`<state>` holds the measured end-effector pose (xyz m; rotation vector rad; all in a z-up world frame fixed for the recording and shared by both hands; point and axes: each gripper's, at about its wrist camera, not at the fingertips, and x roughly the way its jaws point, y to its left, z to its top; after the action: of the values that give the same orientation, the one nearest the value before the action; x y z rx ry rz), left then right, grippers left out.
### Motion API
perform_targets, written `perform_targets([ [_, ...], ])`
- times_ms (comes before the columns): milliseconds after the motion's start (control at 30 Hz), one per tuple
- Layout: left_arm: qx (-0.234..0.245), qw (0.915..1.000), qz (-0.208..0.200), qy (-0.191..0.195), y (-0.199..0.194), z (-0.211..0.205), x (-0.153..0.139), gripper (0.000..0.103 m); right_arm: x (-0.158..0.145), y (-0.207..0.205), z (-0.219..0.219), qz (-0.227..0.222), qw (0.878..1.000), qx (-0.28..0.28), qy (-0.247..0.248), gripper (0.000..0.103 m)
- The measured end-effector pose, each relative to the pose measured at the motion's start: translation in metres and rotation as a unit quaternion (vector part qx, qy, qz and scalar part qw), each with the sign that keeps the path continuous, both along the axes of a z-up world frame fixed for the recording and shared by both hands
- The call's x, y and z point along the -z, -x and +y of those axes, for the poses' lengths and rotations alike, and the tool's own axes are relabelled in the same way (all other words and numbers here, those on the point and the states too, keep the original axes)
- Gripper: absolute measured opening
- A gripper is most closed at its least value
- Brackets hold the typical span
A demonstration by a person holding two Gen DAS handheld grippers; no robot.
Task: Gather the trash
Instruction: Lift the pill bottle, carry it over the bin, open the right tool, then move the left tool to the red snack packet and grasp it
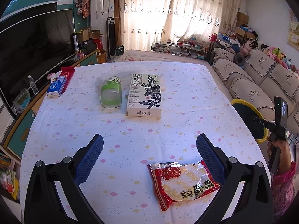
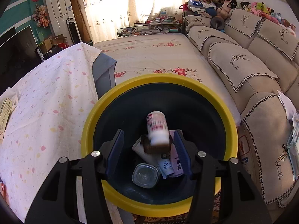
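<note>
In the left wrist view my left gripper is open and empty above the table. A red snack packet lies just below its right finger. A green clear bottle lies on its side beside a white printed box further off. In the right wrist view my right gripper is open over a yellow-rimmed dark bin. A pink and white bottle is blurred in the air between the fingers, above the bin. The bin holds a clear jar and paper packets.
A blue tissue pack and a red box lie at the table's far left. A sofa runs along the right and a bed lies beyond the bin. A TV stands at the left.
</note>
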<state>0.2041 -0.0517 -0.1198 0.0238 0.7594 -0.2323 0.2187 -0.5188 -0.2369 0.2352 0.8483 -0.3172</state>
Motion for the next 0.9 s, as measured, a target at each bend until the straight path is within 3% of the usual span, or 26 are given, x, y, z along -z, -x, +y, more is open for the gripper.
perform_targets([
  [200,0.015,0.9999,0.007,-0.002,0.001,-0.001,0.006,0.098,-0.011,0.019,0.013,-0.019,1.000,-0.009,-0.005,0.053],
  [500,0.104,0.9942,0.022,-0.014,0.018,-0.023,0.024,0.098,-0.033,0.032,0.033,-0.043,0.999,-0.030,-0.001,0.057],
  [767,0.097,0.9896,0.106,0.000,-0.003,-0.019,0.061,0.098,-0.032,0.031,0.041,-0.043,0.998,-0.042,-0.006,0.057],
  [900,0.114,0.9851,0.129,0.005,-0.002,-0.022,0.072,0.097,-0.029,0.031,0.042,-0.041,0.998,-0.043,-0.009,0.057],
])
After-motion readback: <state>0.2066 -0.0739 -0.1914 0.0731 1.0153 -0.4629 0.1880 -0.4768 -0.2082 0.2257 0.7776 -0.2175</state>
